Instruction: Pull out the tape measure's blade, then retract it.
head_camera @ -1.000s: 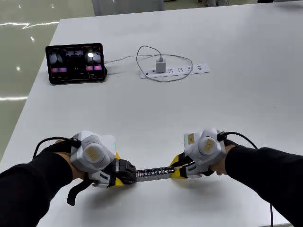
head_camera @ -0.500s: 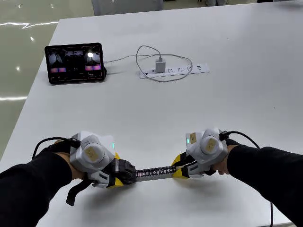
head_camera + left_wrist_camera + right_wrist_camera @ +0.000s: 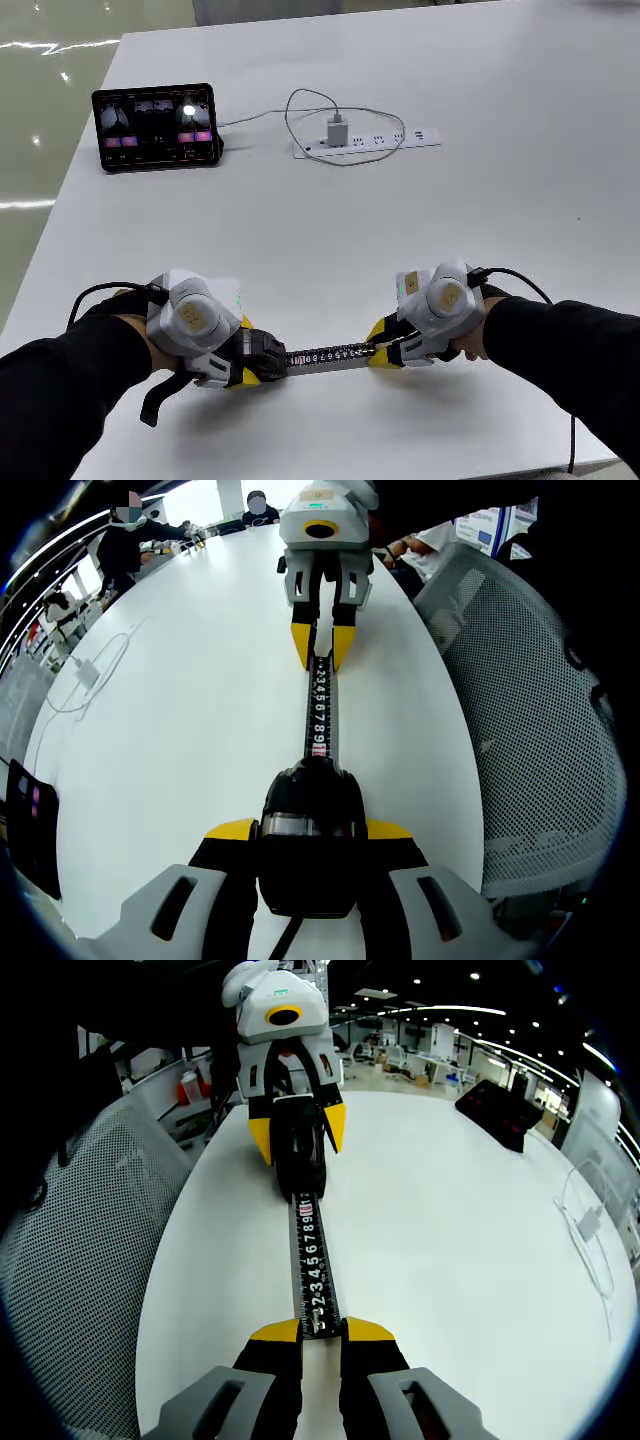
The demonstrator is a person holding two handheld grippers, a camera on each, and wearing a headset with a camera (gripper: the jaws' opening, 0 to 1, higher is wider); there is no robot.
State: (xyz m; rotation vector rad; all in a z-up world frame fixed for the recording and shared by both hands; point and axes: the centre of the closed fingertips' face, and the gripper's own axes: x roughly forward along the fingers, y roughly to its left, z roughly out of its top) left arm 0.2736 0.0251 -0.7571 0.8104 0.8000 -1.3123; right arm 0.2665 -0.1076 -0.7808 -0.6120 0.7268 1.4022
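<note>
At the near edge of a white desk [image 3: 400, 230], a person in dark sleeves holds two grippers facing each other, with a tape measure stretched between them. The left gripper [image 3: 247, 352] has its yellow-tipped fingers [image 3: 232, 830] closed on either side of the black tape measure case [image 3: 265, 357], which sits low over the desk. The right gripper [image 3: 381, 347] has its fingers [image 3: 275, 1332] drawn narrow, pinching the free end of the blade [image 3: 330, 355]. The blade runs straight and level from the case to the right gripper, just above the desk. Only a short length is out: the printed numbers run from about two up to about nine in the right gripper view.

Judging by this, the pull-out step is under way or near its end, and the retraction is not yet done. The blade's end must be let back toward the case for that.

Farther back on the desk lie a white power strip [image 3: 370, 143] with a charger [image 3: 338, 132] and looped cable, and to its left a tablet [image 3: 157, 127] with a lit screen.
</note>
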